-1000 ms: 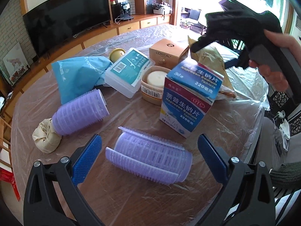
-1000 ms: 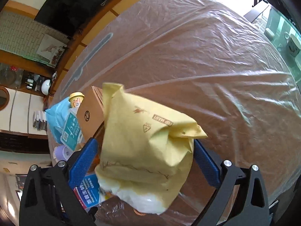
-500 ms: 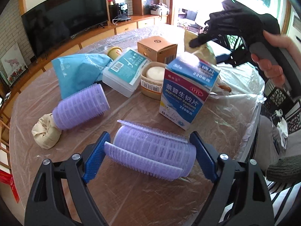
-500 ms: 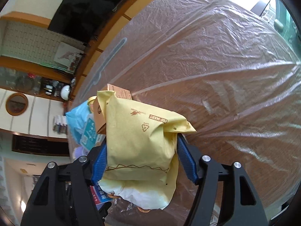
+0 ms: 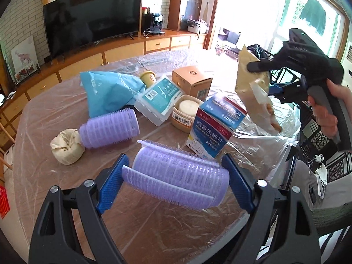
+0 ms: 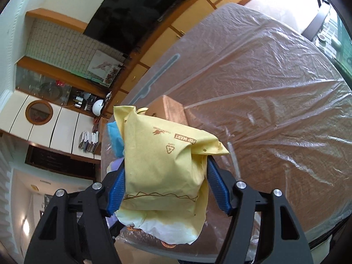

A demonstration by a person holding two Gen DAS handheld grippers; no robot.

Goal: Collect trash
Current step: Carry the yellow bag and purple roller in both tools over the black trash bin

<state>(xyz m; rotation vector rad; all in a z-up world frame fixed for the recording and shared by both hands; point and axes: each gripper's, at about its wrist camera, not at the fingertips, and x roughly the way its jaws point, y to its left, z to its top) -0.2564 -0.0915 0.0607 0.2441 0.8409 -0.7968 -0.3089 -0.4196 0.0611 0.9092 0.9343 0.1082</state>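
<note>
A: Two purple hair rollers show in the left wrist view. What does the left gripper [image 5: 175, 180] have?
B: Its blue pads press on both ends of the near purple roller [image 5: 179, 181], which lies crosswise between them, over the plastic-covered table [image 5: 158, 231]. Whether the roller rests on the sheet or hangs just above it, I cannot tell.
A: And the other one?
B: The second roller [image 5: 110, 127] lies on the table further off to the left, touching a crumpled paper wad [image 5: 66, 146]. Behind it sit a blue pouch [image 5: 105, 92], a clear box with a teal label [image 5: 159, 98], a round tub [image 5: 187, 112], a brown carton [image 5: 192, 82] and a medicine box [image 5: 216, 125] standing tilted.
A: Anything on the right of that view?
B: The right gripper [image 5: 269, 81], held in a person's hand [image 5: 327, 110], carries a yellow paper bag [image 5: 253, 92] up above the table, near its right edge.
A: Now the right wrist view.
B: The right gripper [image 6: 166, 189] is closed on that yellow paper bag [image 6: 162, 167]; both blue pads squeeze its sides. White wrapping sticks out of the bag's lower end, with something brown just under it. The bag hangs clear of the table [image 6: 275, 110]. The brown carton [image 6: 171, 110] peeks out behind the bag, and a bit of the blue pouch [image 6: 114, 134] to its left.
</note>
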